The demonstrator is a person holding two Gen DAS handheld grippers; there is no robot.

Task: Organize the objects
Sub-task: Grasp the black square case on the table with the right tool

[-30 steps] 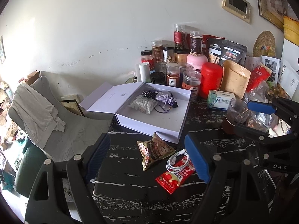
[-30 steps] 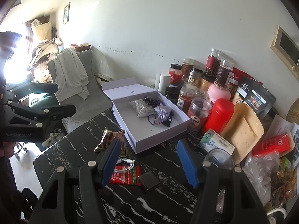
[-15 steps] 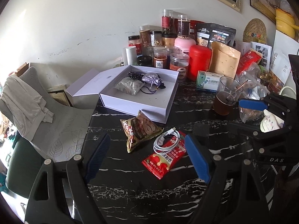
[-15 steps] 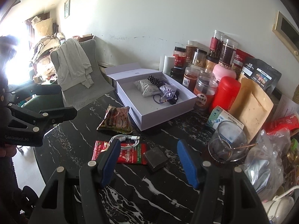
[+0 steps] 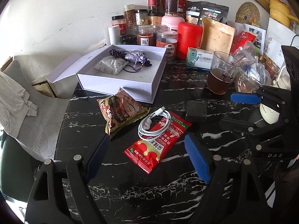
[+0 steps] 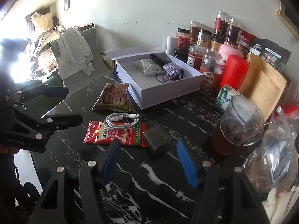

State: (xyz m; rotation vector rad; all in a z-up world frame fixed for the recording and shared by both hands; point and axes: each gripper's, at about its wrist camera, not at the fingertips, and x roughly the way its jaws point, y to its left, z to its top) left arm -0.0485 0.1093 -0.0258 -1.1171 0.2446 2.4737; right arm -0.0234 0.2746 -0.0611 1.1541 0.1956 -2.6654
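Your left gripper [image 5: 145,156] hung over the near part of the black marble table [image 5: 149,190], its blue-padded jaws spread apart with nothing between them. Just beyond its tips lay the red snack packet [image 5: 158,142], flat on the table, with the coiled white cable [image 5: 154,124] resting on the packet's far end. The brown snack bag [image 5: 119,113] sat just beside the cable on its left, close to the front wall of the open white box [image 5: 119,83]. Inside that box you had a patterned pouch [image 5: 110,66], a lilac drawstring bag [image 5: 133,56] and a string of dark beads [image 5: 115,52], all gathered toward the back.

Your right gripper [image 6: 147,160] was also released, jaws apart and empty, above the table. The small dark box [image 6: 158,139] lay between the lines of its two pads, just ahead of the tips, not touched by either. The red packet's end lay just beside the dark box on its left, ahead of the left pad. A glass of brown liquid [image 6: 237,125] with a thin stirrer stood to the right of that gripper, near it. Jars, a red canister [image 6: 233,72] and pouches crowded the back of the table by the wall. In the right wrist view your left gripper showed at the left edge, apart from every object.
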